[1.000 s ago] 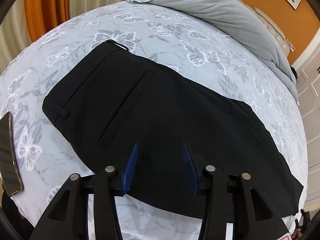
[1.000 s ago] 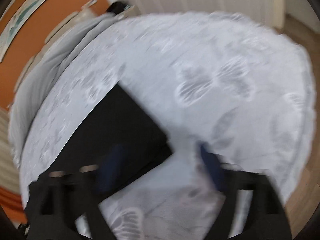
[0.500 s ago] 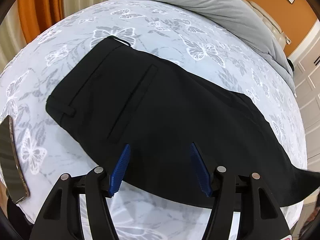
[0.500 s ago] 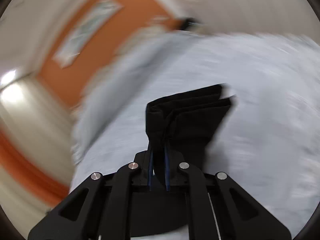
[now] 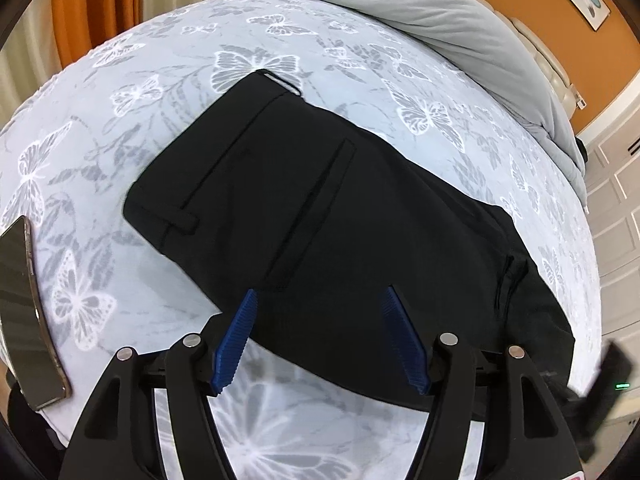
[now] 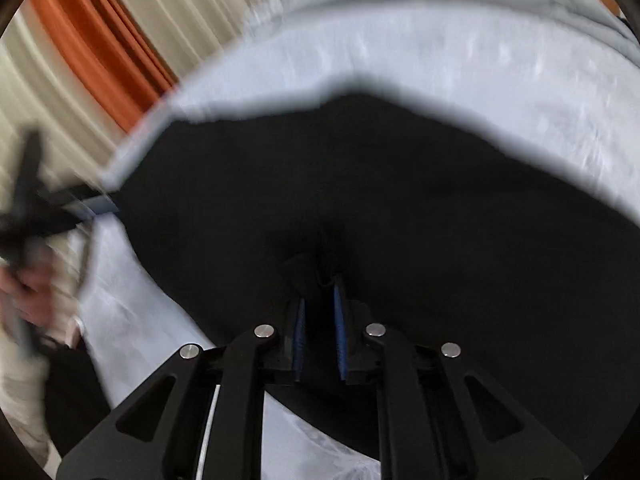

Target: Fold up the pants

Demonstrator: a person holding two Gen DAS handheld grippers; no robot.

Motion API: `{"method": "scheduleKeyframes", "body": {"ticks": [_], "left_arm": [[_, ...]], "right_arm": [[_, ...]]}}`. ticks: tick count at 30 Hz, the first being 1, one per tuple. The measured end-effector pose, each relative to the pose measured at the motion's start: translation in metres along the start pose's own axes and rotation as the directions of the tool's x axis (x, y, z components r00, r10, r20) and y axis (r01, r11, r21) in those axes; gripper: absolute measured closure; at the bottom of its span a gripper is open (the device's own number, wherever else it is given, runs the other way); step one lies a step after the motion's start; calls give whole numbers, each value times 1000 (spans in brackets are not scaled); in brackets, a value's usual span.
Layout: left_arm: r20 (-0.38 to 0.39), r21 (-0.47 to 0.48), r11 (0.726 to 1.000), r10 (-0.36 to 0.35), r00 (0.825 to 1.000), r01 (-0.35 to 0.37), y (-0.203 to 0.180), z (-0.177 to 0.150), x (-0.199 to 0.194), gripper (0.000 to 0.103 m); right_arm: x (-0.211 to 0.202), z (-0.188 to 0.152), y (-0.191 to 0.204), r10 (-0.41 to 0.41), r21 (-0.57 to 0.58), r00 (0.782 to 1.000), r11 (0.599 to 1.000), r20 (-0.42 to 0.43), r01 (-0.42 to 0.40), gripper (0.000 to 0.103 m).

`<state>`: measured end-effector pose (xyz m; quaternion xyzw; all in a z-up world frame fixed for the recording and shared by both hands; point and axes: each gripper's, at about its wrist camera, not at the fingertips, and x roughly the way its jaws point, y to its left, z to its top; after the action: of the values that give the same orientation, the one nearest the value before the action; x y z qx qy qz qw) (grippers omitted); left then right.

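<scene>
Black pants (image 5: 320,216) lie on a butterfly-print bedspread (image 5: 120,128), waistband at the upper left, legs running to the lower right. My left gripper (image 5: 320,296) is open and empty, hovering over the pants' near edge. My right gripper (image 6: 319,288) is shut on a bunch of the black pants fabric (image 6: 360,184), holding the leg end over the rest of the pants; this view is motion-blurred. The right gripper shows blurred at the lower right of the left wrist view (image 5: 600,384).
A phone (image 5: 24,312) lies at the bed's left edge. A grey duvet (image 5: 440,28) is piled along the far side. Orange and cream curtains (image 5: 88,8) hang behind the bed. The left gripper and the person's hand show blurred in the right wrist view (image 6: 28,220).
My right gripper closed on the pants' leg end and carried it up and over toward the waist. My left gripper opened wider and drew back slightly.
</scene>
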<state>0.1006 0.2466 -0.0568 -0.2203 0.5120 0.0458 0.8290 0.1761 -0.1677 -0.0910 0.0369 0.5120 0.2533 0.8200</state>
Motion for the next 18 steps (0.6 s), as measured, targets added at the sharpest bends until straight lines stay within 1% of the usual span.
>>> {"method": "scheduleKeyframes", "body": {"ticks": [1, 2, 3, 4, 5, 6, 7, 8, 10, 12, 14, 15, 16, 17, 18], "left_arm": [[-2, -9, 1000, -13, 1000, 13, 5, 2, -2, 38], [1, -29, 999, -35, 999, 35, 13, 5, -5, 36], [13, -68, 995, -69, 998, 69, 26, 8, -10, 34], [23, -95, 992, -85, 996, 87, 35, 9, -14, 33], [35, -128, 987, -96, 995, 100, 47, 11, -18, 31], [39, -148, 984, -95, 995, 100, 55, 12, -19, 31], [43, -175, 980, -87, 995, 93, 66, 13, -21, 31], [45, -192, 977, -81, 996, 89, 72, 13, -22, 31], [52, -214, 973, -75, 996, 85, 81, 13, -25, 31], [57, -212, 974, -71, 996, 82, 81, 12, -28, 31], [54, -200, 976, -75, 996, 84, 79, 10, -29, 31], [52, -195, 977, -75, 996, 84, 78, 9, -28, 31], [45, -185, 979, -76, 996, 83, 75, 7, -28, 31], [42, -180, 980, -76, 996, 82, 74, 7, -26, 31], [37, -170, 982, -73, 997, 78, 72, 6, -25, 31]], "right_arm": [[-8, -2, 2, -7, -20, 1000, 1000, 20, 7, 88], [-21, 0, 2, -3, -34, 999, 999, 38, 4, 84], [-48, 4, -4, 25, -27, 995, 999, 98, -22, 78], [-66, 2, -5, 45, -14, 988, 999, 151, -43, 53], [-83, 5, -12, 54, 10, 974, 998, 219, -58, 33], [-103, 5, -24, 41, 30, 957, 998, 288, -52, 32], [-114, 4, -30, 21, 30, 948, 999, 319, -33, 32], [-118, 4, -33, 15, 11, 948, 1000, 317, -19, 32], [-113, -1, -33, -5, -27, 956, 1000, 292, 14, 32], [-86, 0, -17, 11, -87, 976, 996, 218, 8, 32], [-60, -4, 3, -27, -206, 987, 977, 156, 60, 34], [-49, -9, 10, -52, -251, 988, 964, 146, 87, 38], [-38, -16, 20, -92, -286, 986, 950, 136, 128, 60], [-24, -15, 19, -124, -289, 987, 946, 99, 148, 82], [-16, -12, 13, -115, -256, 991, 958, 72, 129, 90]]}}
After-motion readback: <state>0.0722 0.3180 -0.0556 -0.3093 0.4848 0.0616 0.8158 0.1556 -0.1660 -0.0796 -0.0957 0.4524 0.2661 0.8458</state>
